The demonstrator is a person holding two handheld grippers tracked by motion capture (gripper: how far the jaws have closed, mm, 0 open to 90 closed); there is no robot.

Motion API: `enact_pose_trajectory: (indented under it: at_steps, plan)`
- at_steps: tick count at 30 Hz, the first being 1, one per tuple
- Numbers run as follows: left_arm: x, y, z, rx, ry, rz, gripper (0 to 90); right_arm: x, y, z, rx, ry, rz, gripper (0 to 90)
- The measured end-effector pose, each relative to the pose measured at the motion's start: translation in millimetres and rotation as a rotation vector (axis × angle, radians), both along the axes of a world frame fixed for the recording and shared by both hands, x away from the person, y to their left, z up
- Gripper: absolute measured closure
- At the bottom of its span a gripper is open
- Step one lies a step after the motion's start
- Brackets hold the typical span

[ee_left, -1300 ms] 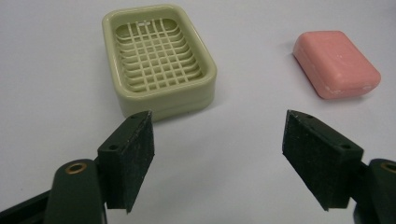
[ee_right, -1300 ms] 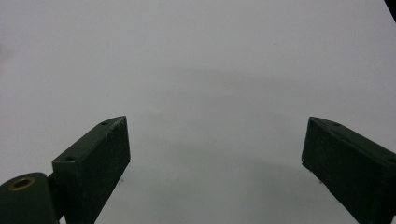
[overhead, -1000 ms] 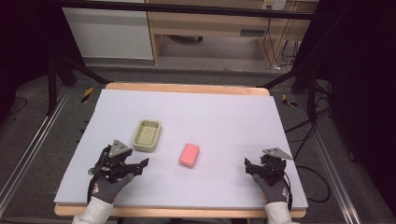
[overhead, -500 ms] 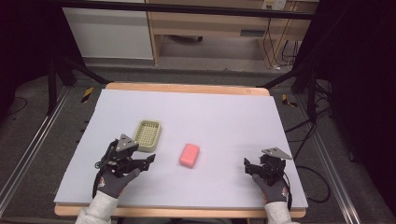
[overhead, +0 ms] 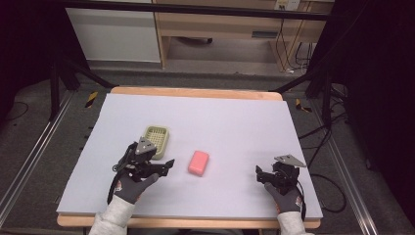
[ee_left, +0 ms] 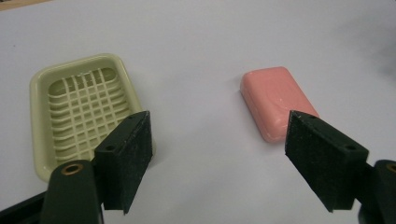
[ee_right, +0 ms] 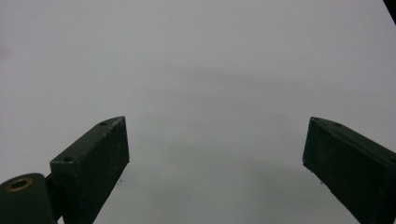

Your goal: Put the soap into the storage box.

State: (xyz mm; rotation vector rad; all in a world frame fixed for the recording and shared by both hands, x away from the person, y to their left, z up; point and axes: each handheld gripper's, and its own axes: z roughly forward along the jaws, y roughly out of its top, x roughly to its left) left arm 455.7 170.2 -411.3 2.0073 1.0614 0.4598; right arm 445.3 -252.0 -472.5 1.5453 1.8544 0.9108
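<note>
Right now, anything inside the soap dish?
Nothing visible: the soap dish shows a bare slatted grid. The left gripper, open, has one jaw covering the dish's near corner. The pink soap lies apart on the table.

Soap point(overhead: 198, 162) right of dish point(overhead: 156, 138), apart

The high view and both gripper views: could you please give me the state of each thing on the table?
Left gripper: open, holding nothing, jaws wide apart.
Right gripper: open, holding nothing.
Soap dish: upright, empty, flat on the table.
Pink soap bar: lying flat on the table, apart from the dish, ungripped.
</note>
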Motion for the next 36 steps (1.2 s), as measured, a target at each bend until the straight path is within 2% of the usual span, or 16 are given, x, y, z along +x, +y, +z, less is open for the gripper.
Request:
enact_pose_trajectory:
  at_steps: [9, 19, 32, 36]
  plan:
    - [-0.1, -7.0, -3.9, 0.017, 0.006, -0.008, 23.0, -0.2, -0.4, 0.4, 0.002, 0.000, -0.004, 7.3]
    - [1.0, -21.4, -5.7, 0.045, 0.018, -0.043, 22.9, 0.4, 0.3, 0.0, 0.005, 0.002, 0.001, 7.3]
    - [9.6, -41.1, -3.0, 0.049, 0.030, -0.068, 22.8, 0.5, 0.2, 0.1, 0.007, 0.001, 0.001, 7.2]
    - [13.1, -50.1, -3.6, 0.067, 0.033, -0.078, 22.6, 0.6, 0.4, 0.2, 0.007, 0.002, 0.002, 7.2]
